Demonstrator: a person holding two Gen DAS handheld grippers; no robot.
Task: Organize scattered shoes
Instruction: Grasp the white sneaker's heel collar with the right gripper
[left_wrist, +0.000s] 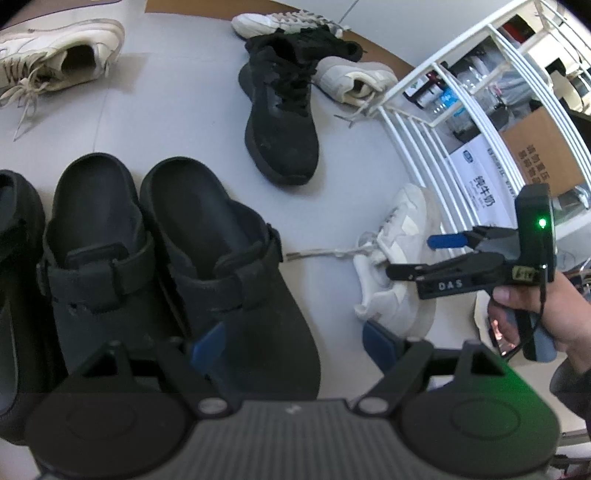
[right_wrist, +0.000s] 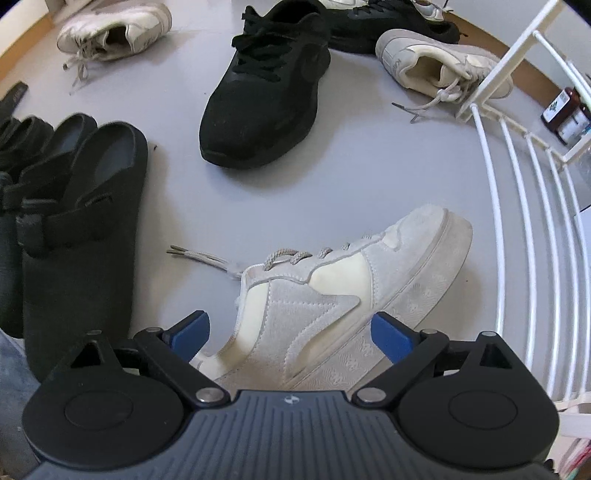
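Observation:
A white sneaker (right_wrist: 332, 295) lies on its side on the grey floor, toe toward the rack. My right gripper (right_wrist: 291, 334) hangs just over its heel half. The blue pads (right_wrist: 192, 332) stand wide on either side and do not visibly press it. The left wrist view shows that right gripper (left_wrist: 417, 256), held by a hand (left_wrist: 546, 310), above the same white sneaker (left_wrist: 399, 266). My left gripper (left_wrist: 295, 343) is open over the toe of the right black clog (left_wrist: 229, 266). This clog stands beside its mate (left_wrist: 96, 236).
A white wire rack (right_wrist: 535, 221) stands close on the right. A black sneaker (right_wrist: 266, 85) sits mid-floor, with a second black one behind it. Three more white sneakers (left_wrist: 55, 55) (left_wrist: 280, 22) (right_wrist: 436, 62) lie further off. Another dark shoe (left_wrist: 14, 258) stands at the left edge.

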